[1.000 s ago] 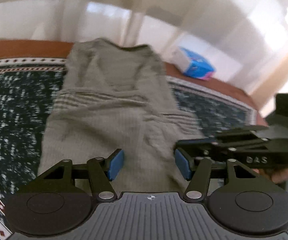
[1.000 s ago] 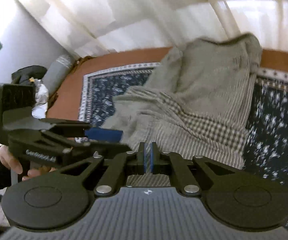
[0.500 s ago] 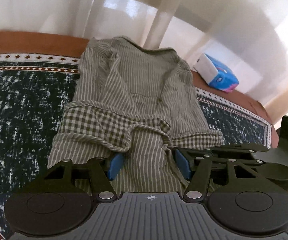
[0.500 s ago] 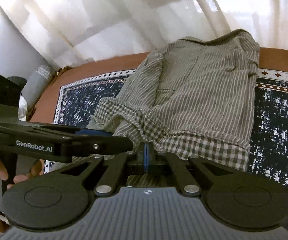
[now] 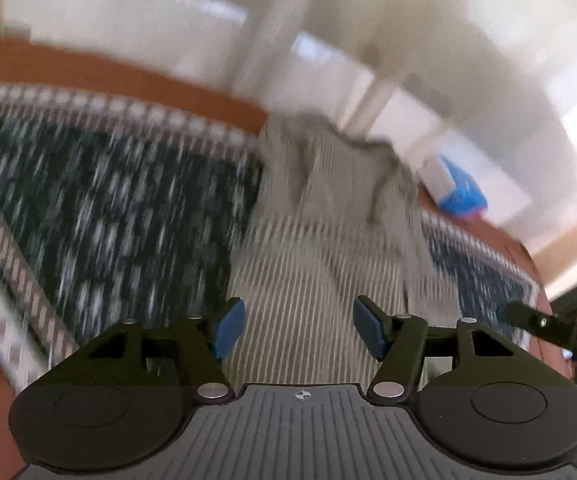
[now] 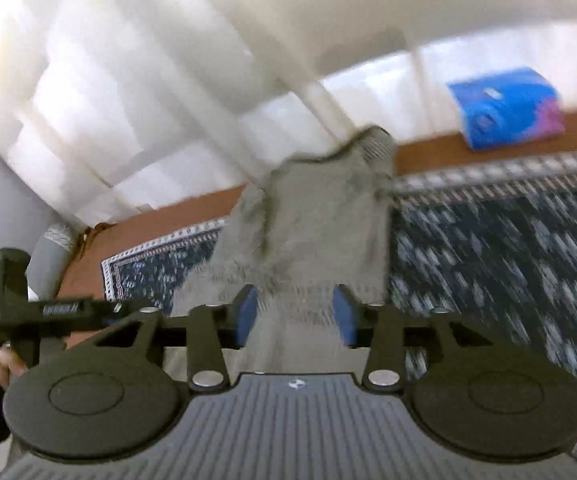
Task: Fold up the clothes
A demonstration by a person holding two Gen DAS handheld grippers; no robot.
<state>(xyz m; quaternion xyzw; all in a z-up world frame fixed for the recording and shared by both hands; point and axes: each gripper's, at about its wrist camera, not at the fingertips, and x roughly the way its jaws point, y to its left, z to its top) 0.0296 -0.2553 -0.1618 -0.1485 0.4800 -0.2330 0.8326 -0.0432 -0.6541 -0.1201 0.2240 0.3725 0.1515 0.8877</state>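
A grey-green striped shirt point(image 5: 320, 240) lies lengthwise on a dark patterned rug point(image 5: 128, 208), blurred in both views. My left gripper point(image 5: 298, 326) hovers over the shirt's near end, its jaws opening a little wider, with only the cloth below showing in the gap. My right gripper point(image 6: 294, 314) sits at the near end of the shirt point(image 6: 316, 216); its jaws are opening, and cloth shows between the blue pads point(image 6: 246, 312), which do not press it. Each view catches the other gripper at its edge: the right gripper point(image 5: 548, 328) and the left gripper point(image 6: 60, 312), held by a hand point(image 6: 4, 364).
A blue tissue pack point(image 6: 508, 108) lies on the orange-brown border point(image 6: 428, 156) past the rug point(image 6: 508, 248), near the shirt's collar. White curtains point(image 6: 148, 100) hang behind. A grey cushion point(image 6: 48, 256) lies at the far left.
The right gripper was shut on the shirt's checked fold and has opened, letting it go. Both grippers have swung sideways and back, so the shirt looks farther off and blurred.
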